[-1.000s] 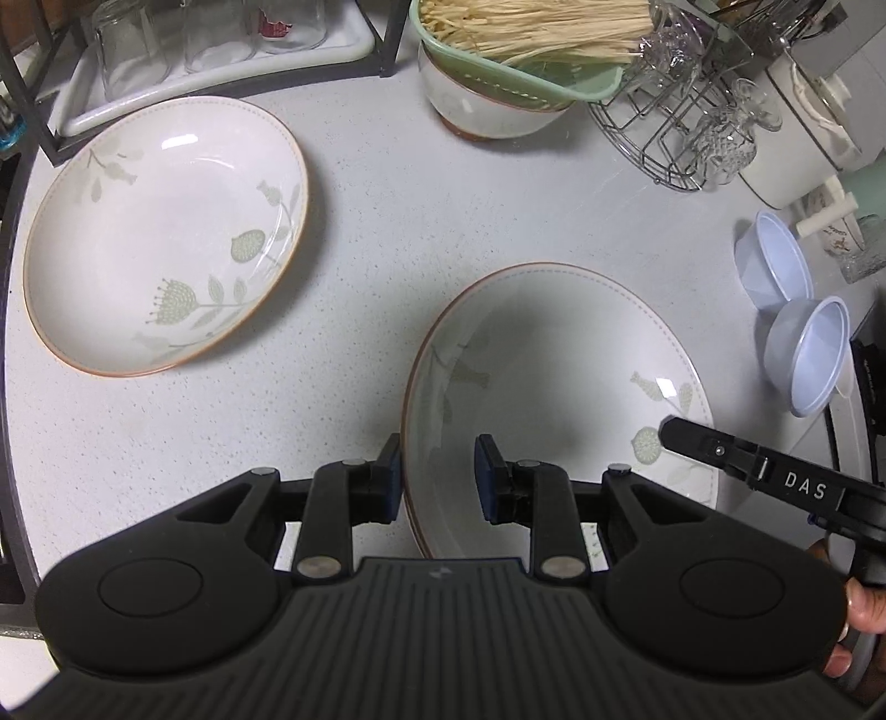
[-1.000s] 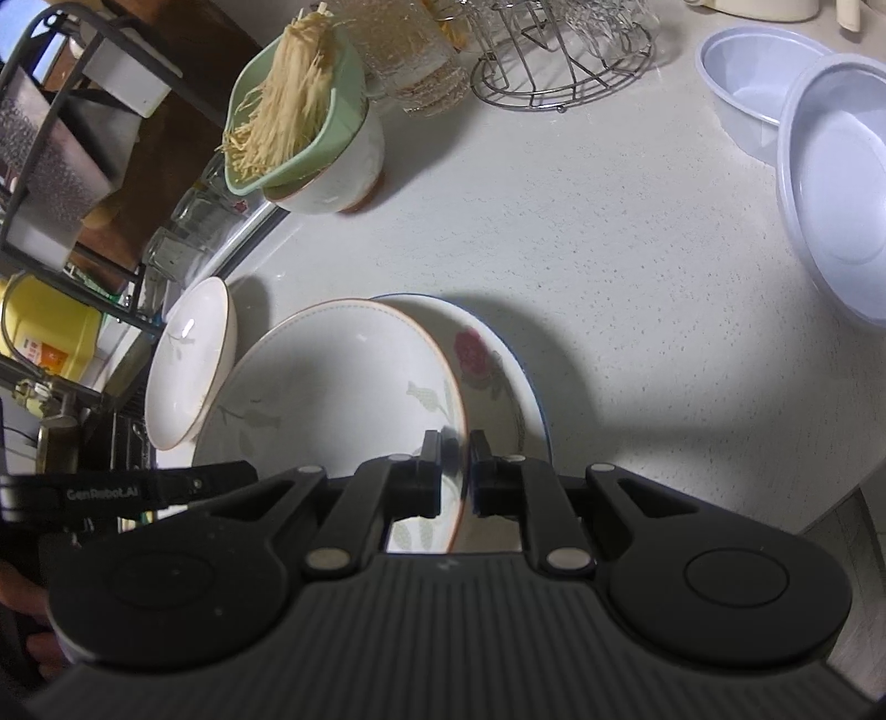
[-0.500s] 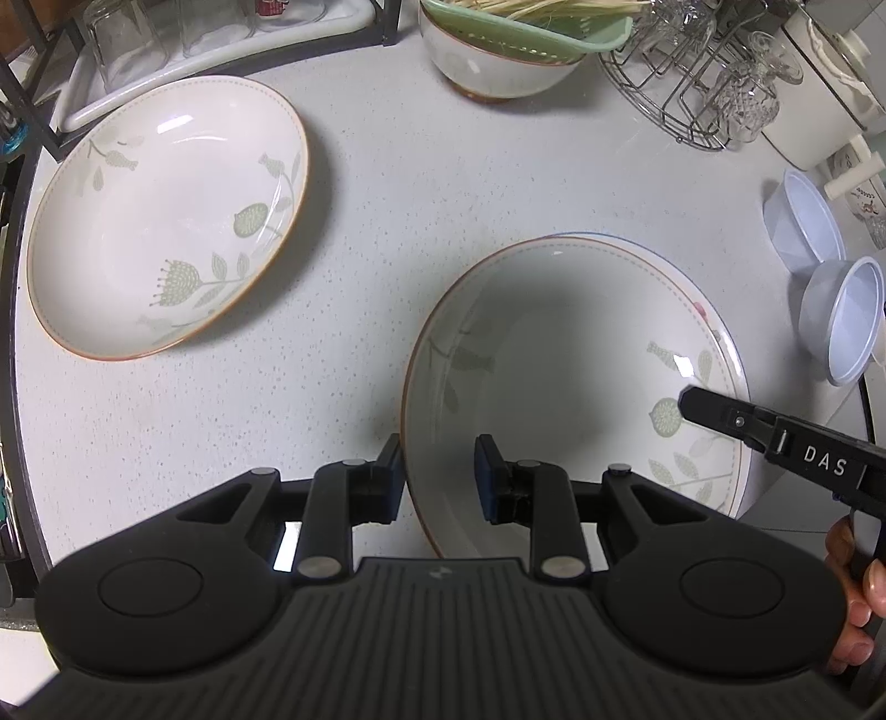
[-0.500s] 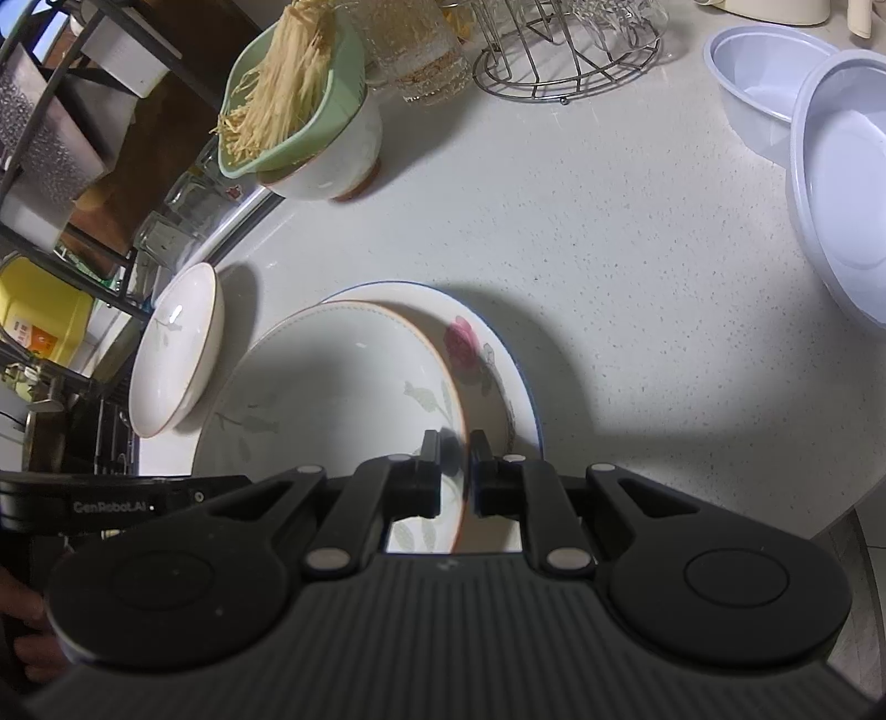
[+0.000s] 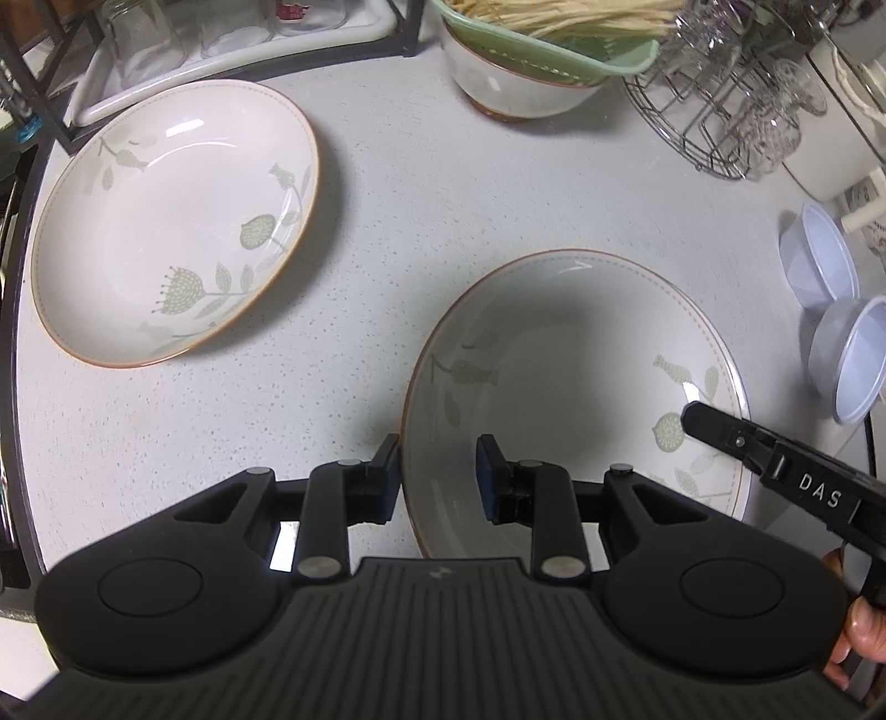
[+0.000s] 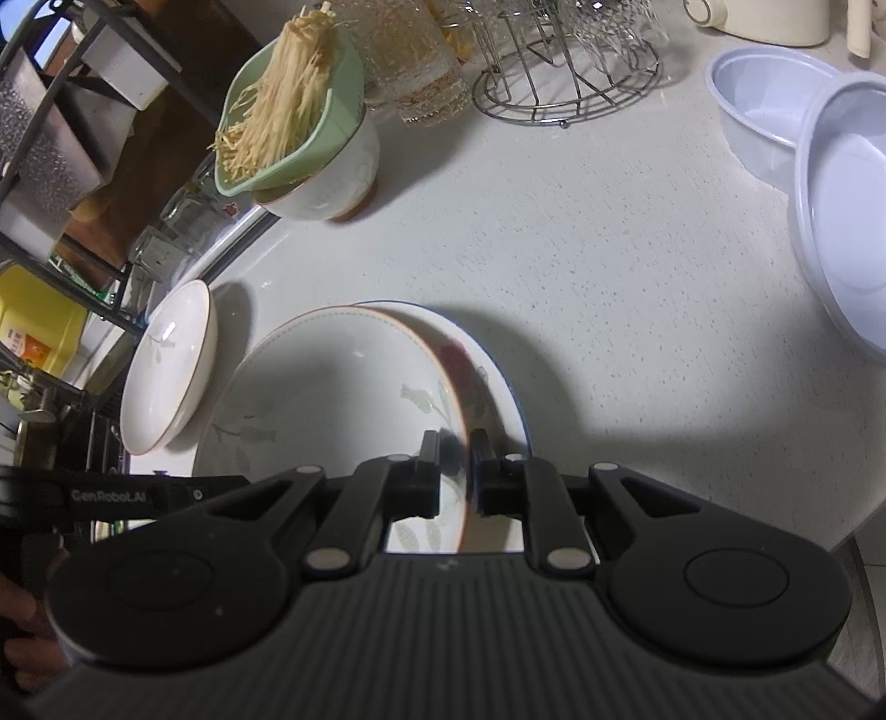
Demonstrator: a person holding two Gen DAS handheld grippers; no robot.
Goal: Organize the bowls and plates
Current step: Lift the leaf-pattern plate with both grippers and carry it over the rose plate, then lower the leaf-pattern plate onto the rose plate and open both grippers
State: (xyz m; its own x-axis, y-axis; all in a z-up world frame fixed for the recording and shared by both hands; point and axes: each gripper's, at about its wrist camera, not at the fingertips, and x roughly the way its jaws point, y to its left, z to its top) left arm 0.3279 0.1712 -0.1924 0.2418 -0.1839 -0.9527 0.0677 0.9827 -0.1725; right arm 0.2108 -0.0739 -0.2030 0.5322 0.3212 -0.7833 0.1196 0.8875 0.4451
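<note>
1. A speckled white table (image 5: pixel 443 183) in a kitchen corner, a wire rack (image 5: pixel 698 127) and a noodle-filled green bowl (image 5: pixel 542 39) along the back.
2. Far left, a leaf-patterned bowl (image 5: pixel 171 221) sits alone, well apart from the action.
3. The left hand-held gripper (image 5: pixel 437 482) straddles the near-left rim of the second leaf bowl (image 5: pixel 576 387), one pad outside, one inside. The jaws are partly open and the inner pad stands visibly clear of the rim, so no pinch there yet, I'd say.
4. Across the bowl, the right hand-held gripper (image 6: pixel 454 476) is nearly closed, clamped on the opposite rim.
5. That bowl rests on a rose-printed plate (image 6: pixel 487 376), shifted off-centre to the left.
6. So the bowl lies between the two hands, each at its own rim; the right one alone has it.
7. Far right, two pale plastic bowls (image 5: pixel 830 310) wait.
</note>
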